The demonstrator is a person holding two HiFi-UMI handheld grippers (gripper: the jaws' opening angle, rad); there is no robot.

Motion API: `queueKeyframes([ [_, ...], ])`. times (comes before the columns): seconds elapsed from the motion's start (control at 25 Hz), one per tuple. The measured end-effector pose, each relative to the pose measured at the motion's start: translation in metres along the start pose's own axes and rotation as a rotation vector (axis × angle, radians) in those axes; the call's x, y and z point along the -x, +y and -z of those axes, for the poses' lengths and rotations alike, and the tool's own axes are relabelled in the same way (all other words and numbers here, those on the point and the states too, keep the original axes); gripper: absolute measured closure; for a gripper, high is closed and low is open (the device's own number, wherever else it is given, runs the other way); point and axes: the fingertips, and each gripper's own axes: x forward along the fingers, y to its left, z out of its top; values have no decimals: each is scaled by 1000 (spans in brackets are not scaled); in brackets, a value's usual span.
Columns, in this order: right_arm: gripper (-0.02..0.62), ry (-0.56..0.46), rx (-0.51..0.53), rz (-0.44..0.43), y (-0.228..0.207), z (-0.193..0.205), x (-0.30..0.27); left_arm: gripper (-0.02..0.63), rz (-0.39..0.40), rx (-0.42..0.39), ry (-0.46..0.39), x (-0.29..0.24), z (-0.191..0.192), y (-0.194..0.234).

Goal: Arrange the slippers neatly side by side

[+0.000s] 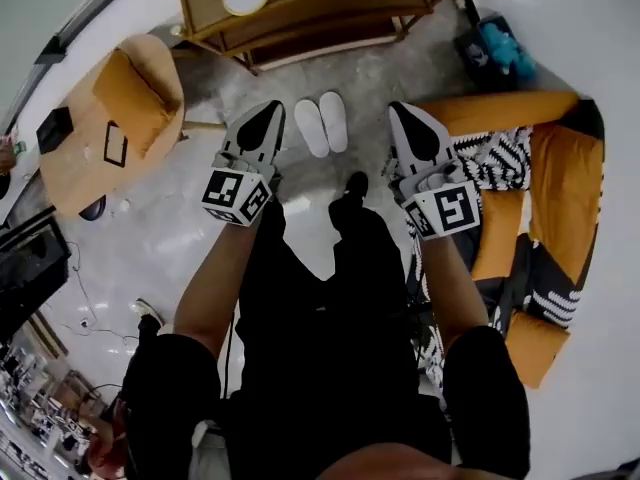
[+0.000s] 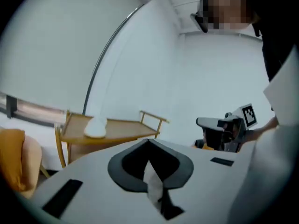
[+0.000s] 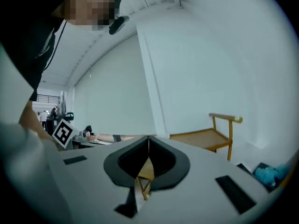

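Two white slippers [image 1: 322,123] lie side by side on the grey floor, toes pointing toward a wooden bench, seen in the head view between my two grippers. My left gripper [image 1: 268,111] is held up off the floor to the left of the pair, jaws shut, nothing in them. My right gripper [image 1: 403,113] is held up to the right of the pair, also shut and empty. In the left gripper view the tips [image 2: 148,140] meet, aimed level at the room. The right gripper view shows its tips [image 3: 148,138] closed too. No slipper appears in either gripper view.
A wooden bench [image 1: 300,8] stands just beyond the slippers. An orange armchair [image 1: 120,118] sits at the left, an orange sofa [image 1: 560,188] with patterned cushions at the right. A blue toy [image 1: 500,48] lies by the far wall. My legs and shoe [image 1: 355,183] stand behind the slippers.
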Motion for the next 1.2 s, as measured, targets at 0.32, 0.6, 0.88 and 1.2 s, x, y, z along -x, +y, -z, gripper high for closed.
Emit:
queueKeyframes([
  [0.32,565,-108,42,-104,41,-159,35,591,-174,-189,-302,102,-214,-74],
  [0.6,565,-119,77,-84,73,-217,62,591,-380,-262,-396,215,-277,-99],
  [0.88,565,-111,168,-43,109,-232,113,591,-447,-258,-446,314,-268,-104],
  [1.2,565,-55,141,-36,162,-186,223,591,-449,-274,-377,406,-191,-178],
])
